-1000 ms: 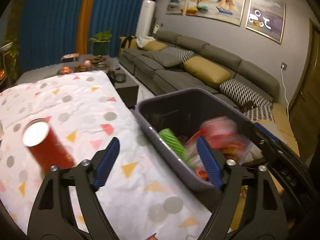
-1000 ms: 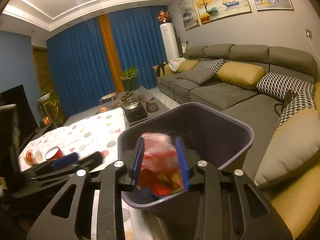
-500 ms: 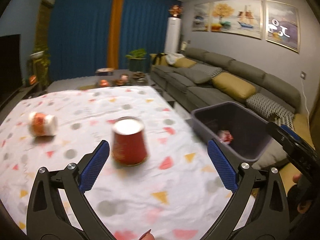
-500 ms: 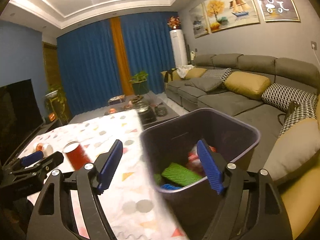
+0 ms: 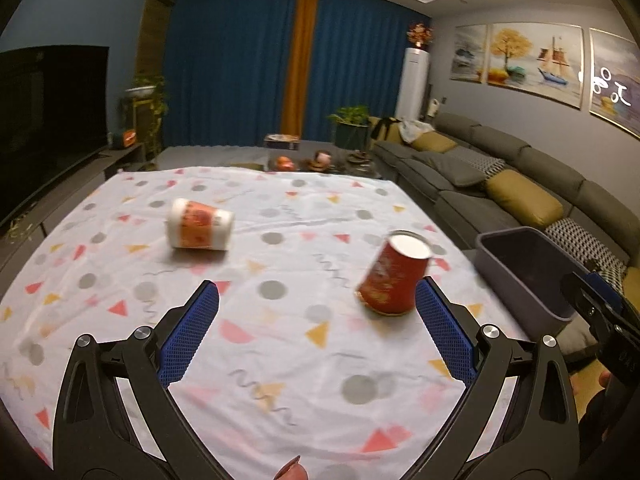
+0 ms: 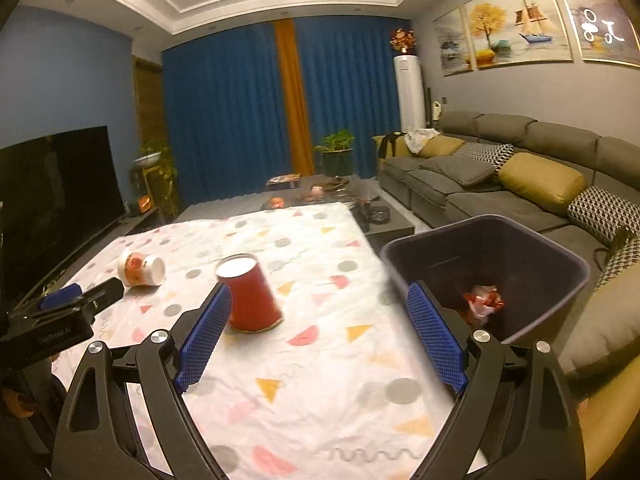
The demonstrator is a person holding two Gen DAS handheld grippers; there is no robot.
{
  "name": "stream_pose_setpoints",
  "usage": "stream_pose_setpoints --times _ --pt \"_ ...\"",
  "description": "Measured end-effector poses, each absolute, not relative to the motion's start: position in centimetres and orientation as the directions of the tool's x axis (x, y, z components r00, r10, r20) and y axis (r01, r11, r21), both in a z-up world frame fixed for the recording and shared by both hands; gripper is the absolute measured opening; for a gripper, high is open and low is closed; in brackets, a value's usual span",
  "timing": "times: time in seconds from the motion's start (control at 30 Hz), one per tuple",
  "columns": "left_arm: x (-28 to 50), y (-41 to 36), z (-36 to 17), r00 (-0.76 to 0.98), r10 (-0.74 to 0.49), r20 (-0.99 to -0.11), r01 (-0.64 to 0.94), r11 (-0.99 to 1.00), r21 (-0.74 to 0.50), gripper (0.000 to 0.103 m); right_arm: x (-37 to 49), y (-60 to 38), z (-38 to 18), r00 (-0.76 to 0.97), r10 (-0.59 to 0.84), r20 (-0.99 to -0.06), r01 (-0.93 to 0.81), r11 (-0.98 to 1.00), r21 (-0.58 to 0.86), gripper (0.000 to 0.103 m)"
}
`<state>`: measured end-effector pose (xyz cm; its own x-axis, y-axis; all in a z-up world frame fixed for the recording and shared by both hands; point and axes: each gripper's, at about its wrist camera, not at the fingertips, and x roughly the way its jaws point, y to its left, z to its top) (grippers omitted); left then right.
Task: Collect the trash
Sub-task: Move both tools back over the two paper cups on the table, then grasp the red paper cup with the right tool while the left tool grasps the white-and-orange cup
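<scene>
A red paper cup point(image 5: 394, 276) point(image 6: 250, 294) stands upside down on the patterned tablecloth point(image 5: 280, 340), close to my left gripper's right finger. A white and orange cup point(image 5: 199, 229) point(image 6: 142, 268) lies on its side farther back on the left. My left gripper point(image 5: 316, 334) is open and holds nothing above the cloth. My right gripper point(image 6: 318, 340) is also open and holds nothing, between the red cup and the dark bin point(image 6: 560, 258) point(image 5: 496, 248). Crumpled red and white wrappers point(image 6: 484, 300) lie inside the bin. The left gripper point(image 6: 76, 300) also shows at the left edge of the right wrist view.
A grey sofa point(image 6: 500, 184) with yellow and patterned cushions runs along the right wall behind the bin. A low coffee table point(image 5: 316, 160) with small items stands beyond the table. A television point(image 5: 48, 116) is on the left.
My right gripper opened and let a red wrapper drop into the bin, then drew back over the table. My left gripper swung left, away from the bin, toward the cups.
</scene>
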<state>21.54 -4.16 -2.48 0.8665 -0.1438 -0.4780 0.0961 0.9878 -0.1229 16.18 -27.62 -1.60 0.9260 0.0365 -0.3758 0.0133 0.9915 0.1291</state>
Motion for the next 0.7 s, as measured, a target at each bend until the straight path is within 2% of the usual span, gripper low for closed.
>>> stream_pose_setpoints --times 0.7 --pt "25.2 5.8 -3.2 0.872 -0.018 -0.489 -0.052 0.99 -0.13 0.097 26.1 -18.5 -5.2 0.872 0.065 -0.484 -0.043 0.998 0.055 0.089"
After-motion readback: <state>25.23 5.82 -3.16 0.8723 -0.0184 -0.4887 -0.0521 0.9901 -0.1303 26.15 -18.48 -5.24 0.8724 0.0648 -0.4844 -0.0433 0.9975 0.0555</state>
